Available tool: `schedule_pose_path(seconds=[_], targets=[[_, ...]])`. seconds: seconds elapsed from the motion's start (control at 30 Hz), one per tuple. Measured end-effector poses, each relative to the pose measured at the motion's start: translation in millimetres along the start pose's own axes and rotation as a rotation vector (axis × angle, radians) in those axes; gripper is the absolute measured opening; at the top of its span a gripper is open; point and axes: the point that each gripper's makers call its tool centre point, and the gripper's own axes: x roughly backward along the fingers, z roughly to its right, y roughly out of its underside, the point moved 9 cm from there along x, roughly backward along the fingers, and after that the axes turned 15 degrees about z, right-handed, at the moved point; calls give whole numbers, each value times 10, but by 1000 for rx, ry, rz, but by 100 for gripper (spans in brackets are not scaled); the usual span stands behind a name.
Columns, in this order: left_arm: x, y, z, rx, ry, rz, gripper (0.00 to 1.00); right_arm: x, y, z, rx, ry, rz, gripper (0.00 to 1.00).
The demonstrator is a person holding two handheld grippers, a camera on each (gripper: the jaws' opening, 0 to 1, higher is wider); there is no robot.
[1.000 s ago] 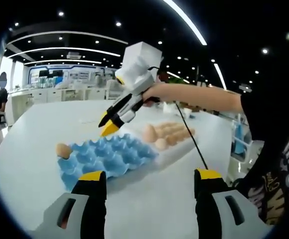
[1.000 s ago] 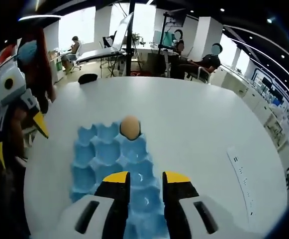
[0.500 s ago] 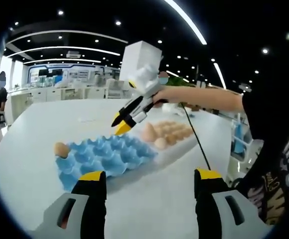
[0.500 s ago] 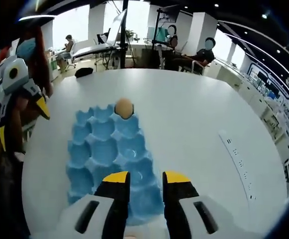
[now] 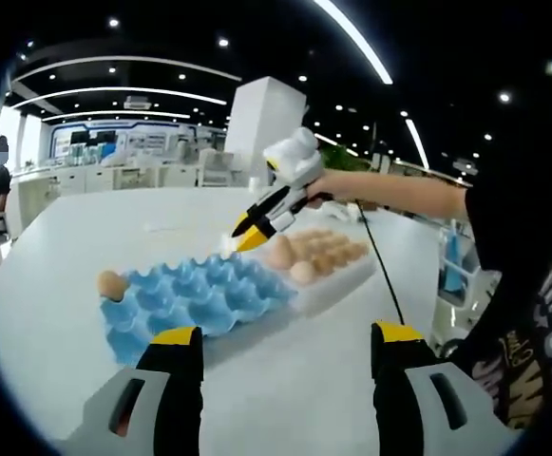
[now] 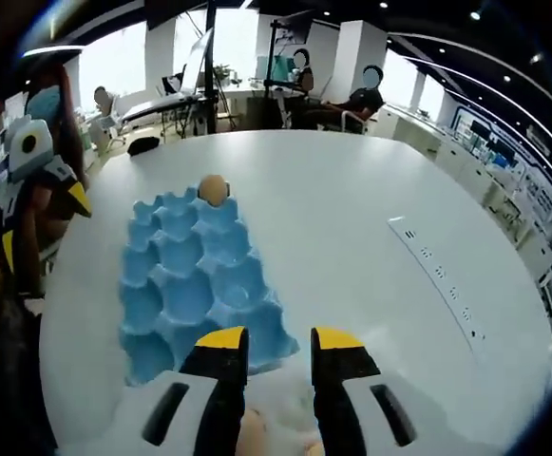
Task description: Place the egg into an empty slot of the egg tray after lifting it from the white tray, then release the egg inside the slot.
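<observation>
My left claw (image 5: 285,344) hangs low over the white counter (image 5: 66,247), jaws wide apart, nothing between them. My right claw (image 6: 279,344) has a narrow gap between its yellow tips, nothing gripped that I can make out. In the left gripper view the right claw (image 5: 241,233) hangs above the near end of the white tray (image 5: 344,281), tips pointing down at the eggs.

Blue egg tray (image 6: 192,285) sits on the counter, butted against the white tray. One egg (image 6: 213,188) sits in a far corner slot; the other slots I can see look empty. The same egg (image 5: 111,284) is at the tray's left end in the left gripper view.

White tray holds a cluster of eggs (image 5: 318,252); count is hard to make out, they blur together. In the right gripper view, tan egg tops (image 6: 250,432) peek out between and under my jaws, mostly hidden and cut off at the bottom edge.

A white power strip (image 6: 435,277) lies on the counter, well apart from the trays.
</observation>
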Motion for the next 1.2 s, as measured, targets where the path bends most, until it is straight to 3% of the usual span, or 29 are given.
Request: schedule_pose_path(seconds=[0.3,0.6,1.2], targets=[[11,46,33,8,7,-4,73,149,102,113,-22,40,3,28],[21,104,40,17,7,-8,73,268,234,49,-40,66,-3,28],[16,149,96,24,2,-13,73,540,459,180,-53,98,-2,31]])
